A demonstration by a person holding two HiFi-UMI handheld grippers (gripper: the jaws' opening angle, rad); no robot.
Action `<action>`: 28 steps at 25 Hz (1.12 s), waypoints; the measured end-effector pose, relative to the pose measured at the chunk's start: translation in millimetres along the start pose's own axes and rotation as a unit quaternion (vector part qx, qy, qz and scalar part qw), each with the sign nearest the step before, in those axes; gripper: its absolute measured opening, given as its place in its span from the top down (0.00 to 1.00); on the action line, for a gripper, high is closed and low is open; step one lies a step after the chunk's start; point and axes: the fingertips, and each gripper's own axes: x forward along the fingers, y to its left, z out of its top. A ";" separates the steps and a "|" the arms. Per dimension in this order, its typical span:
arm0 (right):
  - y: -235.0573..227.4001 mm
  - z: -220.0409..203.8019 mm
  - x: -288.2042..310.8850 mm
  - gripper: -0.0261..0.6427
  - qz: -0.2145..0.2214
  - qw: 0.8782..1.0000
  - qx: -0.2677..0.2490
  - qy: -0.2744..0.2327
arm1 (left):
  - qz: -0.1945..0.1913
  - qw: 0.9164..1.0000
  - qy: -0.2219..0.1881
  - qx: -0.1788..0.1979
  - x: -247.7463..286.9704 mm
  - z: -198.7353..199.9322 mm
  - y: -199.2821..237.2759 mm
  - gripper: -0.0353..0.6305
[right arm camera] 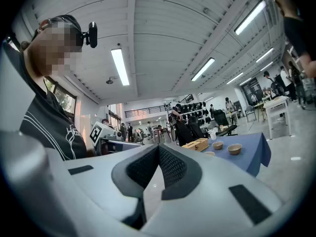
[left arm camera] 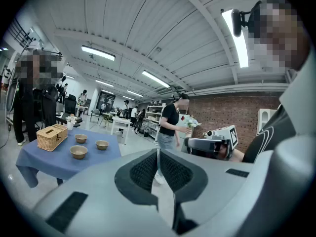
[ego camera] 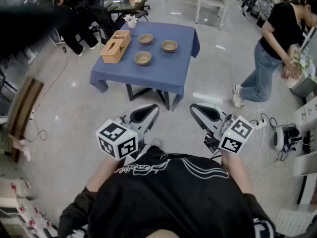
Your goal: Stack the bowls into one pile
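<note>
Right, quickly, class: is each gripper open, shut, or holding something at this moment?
Left gripper: shut, holding nothing.
Right gripper: shut, holding nothing.

Left gripper and right gripper held side by side near the chest, roughly level, jaws closed, both empty

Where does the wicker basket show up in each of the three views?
Head view: wicker basket upper centre, on the table's left end.
Left gripper view: basket far left, mid-height.
Right gripper view: basket right of centre, small.
Shared landmark: the blue-clothed table under it.
</note>
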 end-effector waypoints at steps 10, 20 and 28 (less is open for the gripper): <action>-27.8 -9.7 11.1 0.92 -0.013 1.000 0.007 0.013 | 0.022 1.000 0.003 -0.009 9.9 -2.9 25.6 0.89; -66.2 -23.6 30.2 0.64 -0.039 0.998 -0.001 0.043 | 0.035 0.999 0.001 -0.024 24.2 -6.3 60.8 0.89; -137.5 -39.5 87.1 0.61 -0.059 0.995 0.010 0.078 | 0.032 0.998 0.014 -0.047 64.8 -3.7 143.3 0.89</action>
